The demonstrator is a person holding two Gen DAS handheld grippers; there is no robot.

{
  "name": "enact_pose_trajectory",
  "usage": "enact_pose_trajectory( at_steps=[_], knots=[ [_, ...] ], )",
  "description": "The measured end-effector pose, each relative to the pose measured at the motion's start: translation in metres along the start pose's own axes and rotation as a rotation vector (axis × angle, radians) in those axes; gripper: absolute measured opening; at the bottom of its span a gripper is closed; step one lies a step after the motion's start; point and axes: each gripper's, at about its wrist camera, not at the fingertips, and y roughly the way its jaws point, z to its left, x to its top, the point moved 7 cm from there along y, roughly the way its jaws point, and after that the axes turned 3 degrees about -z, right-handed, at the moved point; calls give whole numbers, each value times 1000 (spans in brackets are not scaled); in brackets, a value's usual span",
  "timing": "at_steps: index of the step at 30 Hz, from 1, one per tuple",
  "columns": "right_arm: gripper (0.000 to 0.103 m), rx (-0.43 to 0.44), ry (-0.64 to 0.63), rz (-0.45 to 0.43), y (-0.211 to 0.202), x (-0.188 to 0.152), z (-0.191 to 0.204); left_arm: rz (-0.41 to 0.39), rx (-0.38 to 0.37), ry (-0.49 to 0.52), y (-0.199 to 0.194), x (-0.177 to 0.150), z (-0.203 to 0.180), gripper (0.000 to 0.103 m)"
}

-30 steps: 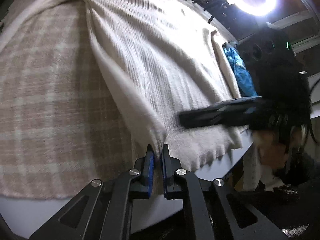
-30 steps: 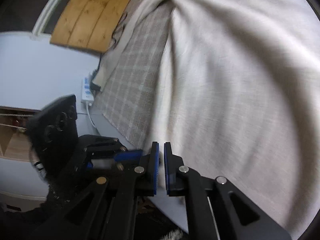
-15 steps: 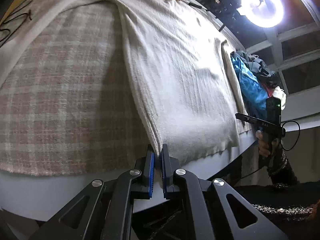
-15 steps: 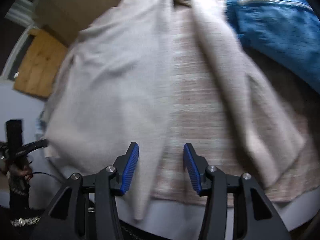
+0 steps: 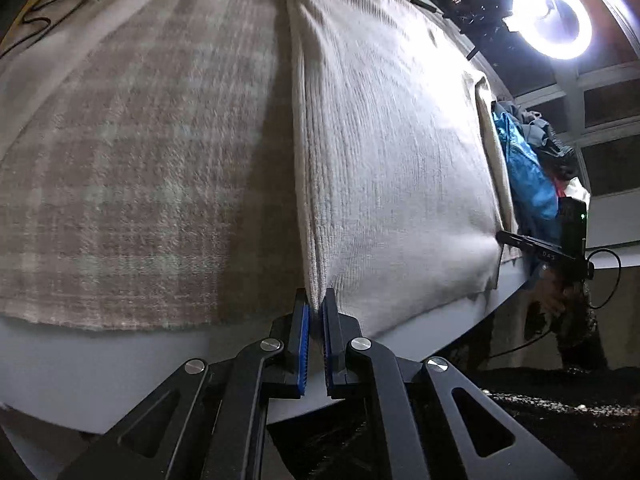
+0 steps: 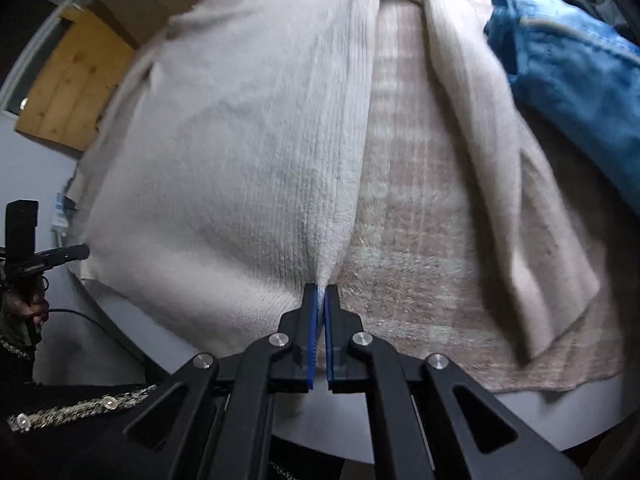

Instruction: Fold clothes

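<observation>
The cream ribbed sweater lies spread on a plaid blanket that covers a round pale table. Its long axis runs from the near table rim, where the hem sits, away toward the far side, where the fabric gathers at the top of both views. The ribs run along that same line. One sleeve lies apart on the blanket to the right of the body in the right wrist view, cuff toward the near rim, with a bare strip of blanket between sleeve and body.

Edges: the hem reaches the blanket's near border and hangs slightly over it onto the bare table rim. Left of the sweater in the left wrist view the blanket is open and unoccupied. On the other side a blue garment lies just beside the sleeve, with darker clothes piled behind it.

Left gripper: fingers clamped on the sweater's side edge at the hem corner, fabric drawn up into a ridge between the blue pads. Right gripper: its fingers have just been closing and are now pinched on the opposite hem corner, fabric puckered into the pads.

A lit ring lamp stands beyond the table. A wooden panel lies past the far left edge.
</observation>
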Motion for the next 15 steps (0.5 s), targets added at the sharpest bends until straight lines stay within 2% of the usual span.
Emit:
enact_pose_trajectory(
  at_steps=[4,6,7,9,11,12,13,15],
  knots=[
    [6,17,15,55,-2,2,0,59,8,-30,7,-1,1,9],
    [11,5,29,6,-24,14,-9,73,37,-38,-2,-4,5,10],
    [16,-6,35,-29,-37,21,-15,64,44,-41,-9,-4,6,10],
    [46,-106,25,-105,-60,35,-39,36,59,-43,-24,1,8,11],
    [47,-229,5,-168,-78,47,-66,3,70,-43,-39,11,8,11],
    [47,-279,-4,-169,-79,49,-79,-13,65,-30,-44,18,3,11],
    [47,-307,-7,-164,-77,49,-88,-26,64,-2,-46,28,-5,11],
    [47,-296,-9,-135,-65,45,-94,-52,61,53,-45,51,-24,11]
  ],
)
